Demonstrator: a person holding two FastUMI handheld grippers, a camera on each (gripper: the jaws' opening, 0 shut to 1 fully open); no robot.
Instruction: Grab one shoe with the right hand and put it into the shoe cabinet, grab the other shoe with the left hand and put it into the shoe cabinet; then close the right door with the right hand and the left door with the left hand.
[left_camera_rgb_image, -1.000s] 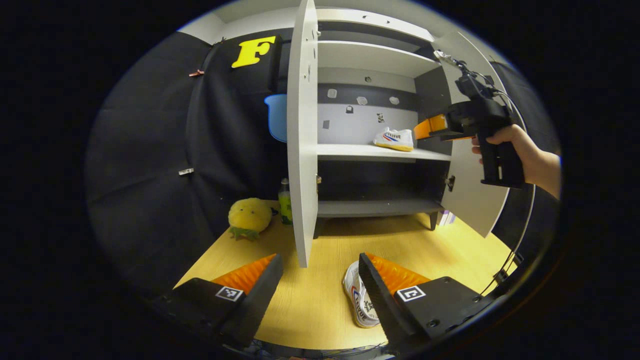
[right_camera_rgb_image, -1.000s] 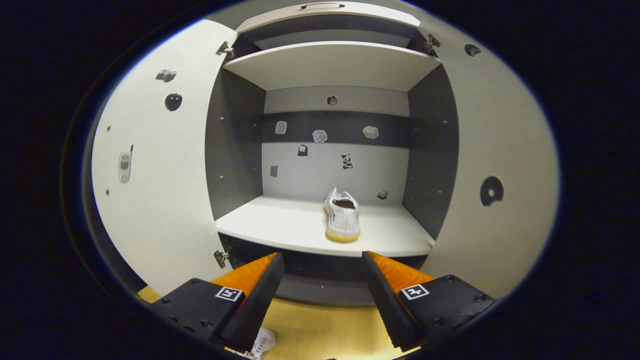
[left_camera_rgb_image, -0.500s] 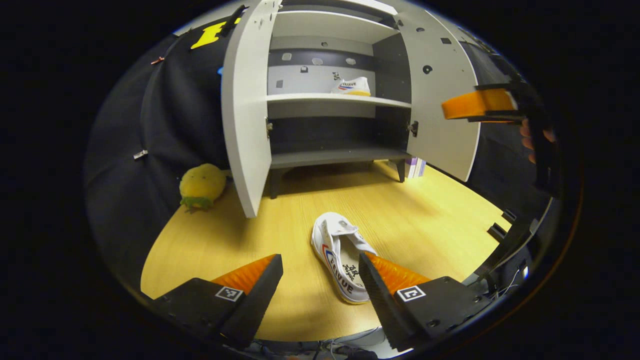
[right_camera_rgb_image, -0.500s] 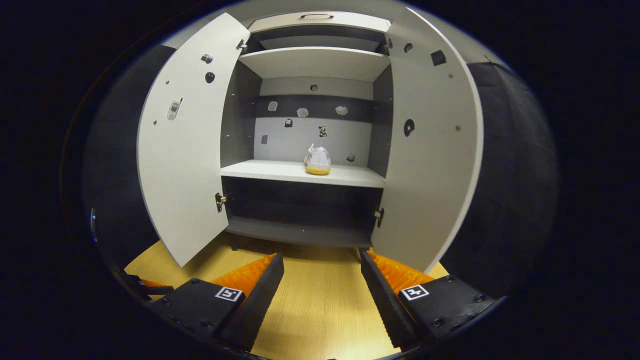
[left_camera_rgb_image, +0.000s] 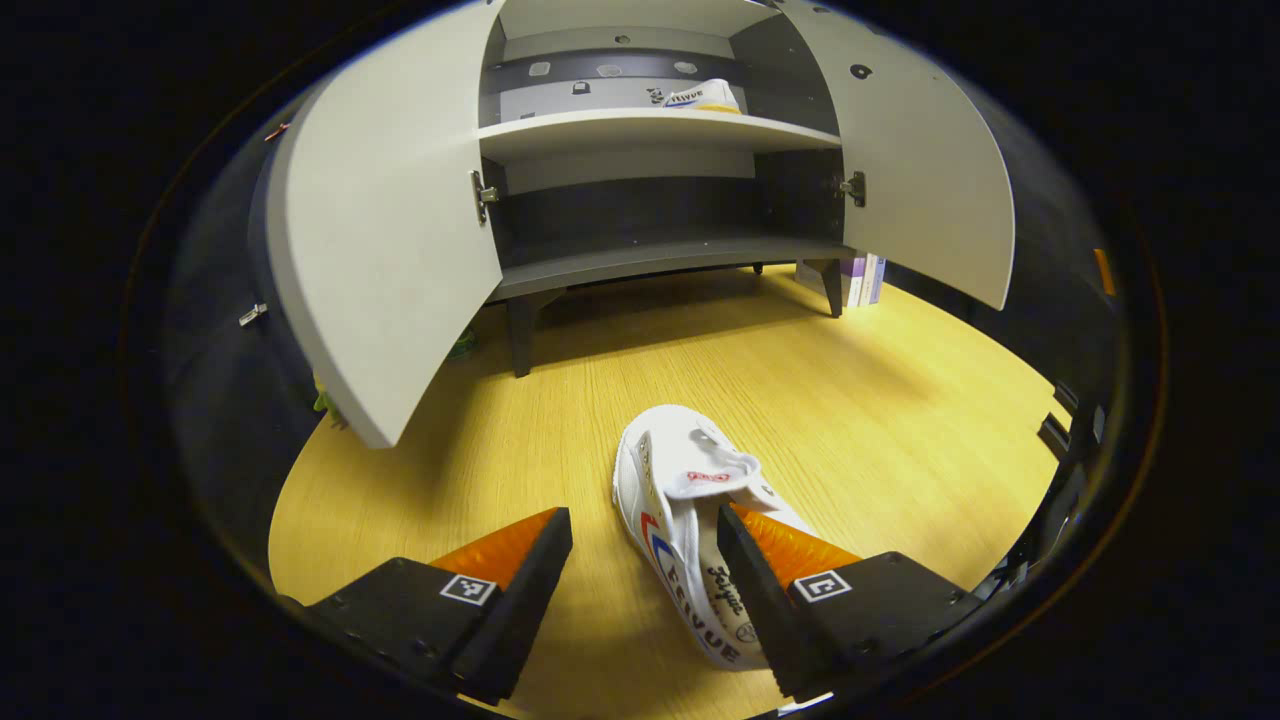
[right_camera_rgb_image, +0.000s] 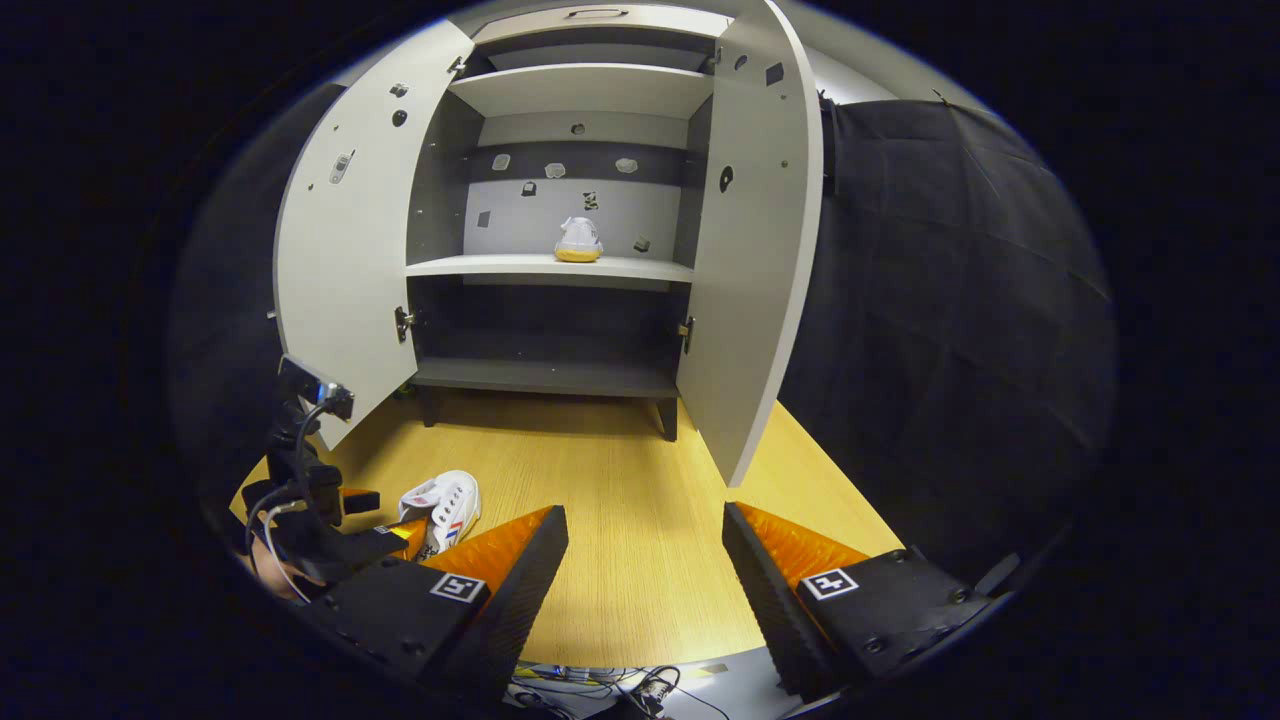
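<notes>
Both your grippers have pulled back and down from the cabinet (right_camera_rgb_image: 560, 200) since a second ago; its doors stand wide, one shoe on the shelf (right_camera_rgb_image: 579, 240). Your right gripper (right_camera_rgb_image: 645, 580) is released and idle. Your left gripper (left_camera_rgb_image: 645, 580) is spread over the floor shoe (left_camera_rgb_image: 690, 500) — off-centre; shift right so both fingers straddle it, then clench.

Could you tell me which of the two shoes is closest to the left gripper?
The shoe on the floor, right beside the open left gripper; the other shoe sits on the cabinet shelf.
</notes>
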